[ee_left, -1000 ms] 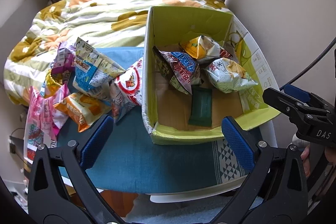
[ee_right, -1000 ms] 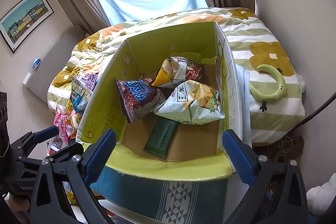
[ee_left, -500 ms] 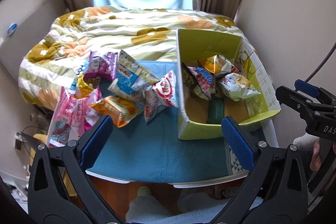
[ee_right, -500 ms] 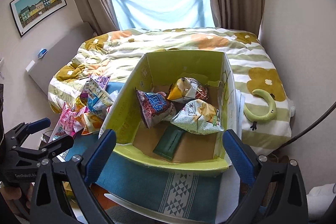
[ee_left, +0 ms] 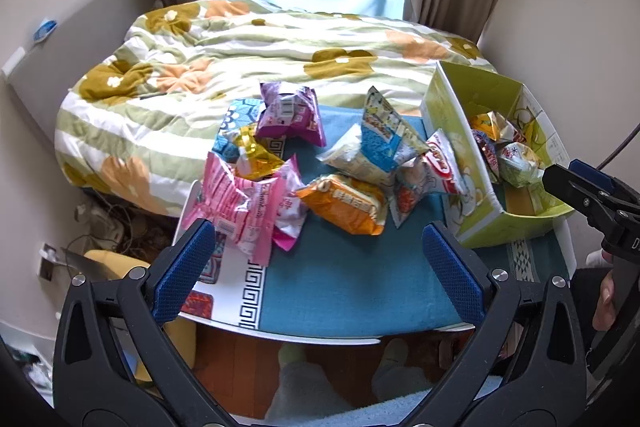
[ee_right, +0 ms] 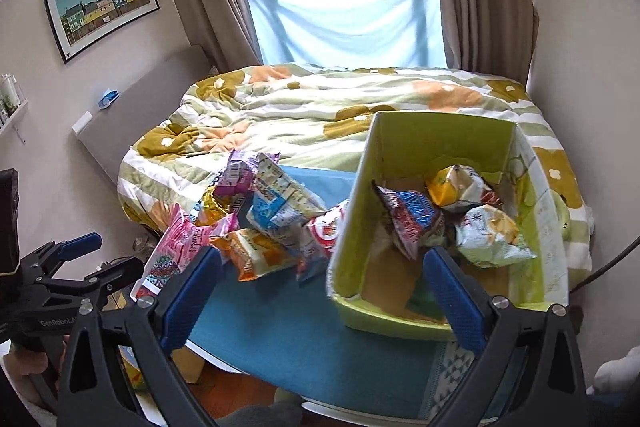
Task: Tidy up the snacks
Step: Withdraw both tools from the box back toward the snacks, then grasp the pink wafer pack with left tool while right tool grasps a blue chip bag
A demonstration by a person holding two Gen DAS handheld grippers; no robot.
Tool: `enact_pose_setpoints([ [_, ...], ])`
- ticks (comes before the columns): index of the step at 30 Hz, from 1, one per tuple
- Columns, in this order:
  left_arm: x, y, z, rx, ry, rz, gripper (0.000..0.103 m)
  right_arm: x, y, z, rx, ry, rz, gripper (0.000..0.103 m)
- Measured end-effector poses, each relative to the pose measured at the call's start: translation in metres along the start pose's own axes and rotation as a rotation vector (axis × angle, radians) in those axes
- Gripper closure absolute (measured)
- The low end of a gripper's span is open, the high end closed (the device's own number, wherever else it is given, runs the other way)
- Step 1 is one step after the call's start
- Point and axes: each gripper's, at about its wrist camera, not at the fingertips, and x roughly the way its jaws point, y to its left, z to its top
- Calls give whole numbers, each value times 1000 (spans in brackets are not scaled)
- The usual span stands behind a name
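Both grippers have been drawn back and swung left since the earlier frames, so the loose packets now fill the left wrist view. The left gripper (ee_left: pixel 320 269) and right gripper (ee_right: pixel 322 297) are held wide open and empty above the tabletop (ee_left: pixel 352 291). A pile of snack packets (ee_left: pixel 344 167) lies left of the green box (ee_right: pixel 440 147), which already holds several. These air-puffed foil bags are judged light, crinkly, slippery and crushable; the orange packet (ee_left: pixel 344 205) would best be pinched by its crimped end seam.
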Motion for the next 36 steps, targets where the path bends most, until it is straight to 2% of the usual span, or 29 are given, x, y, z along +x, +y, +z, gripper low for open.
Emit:
enact_pose_setpoints([
  [9, 54, 88, 15, 30, 76, -73, 1, 59, 63, -2, 100, 36, -66, 2],
  [17, 128, 133, 17, 52, 151, -122, 1, 116, 87, -8, 184, 67, -146, 2],
  [24, 173, 136, 10, 92, 214, -157, 1, 154, 91, -2, 237, 78, -191, 2],
  [36, 213, 113, 1, 190, 281, -94, 1, 190, 73, 9, 313, 66, -251, 2],
])
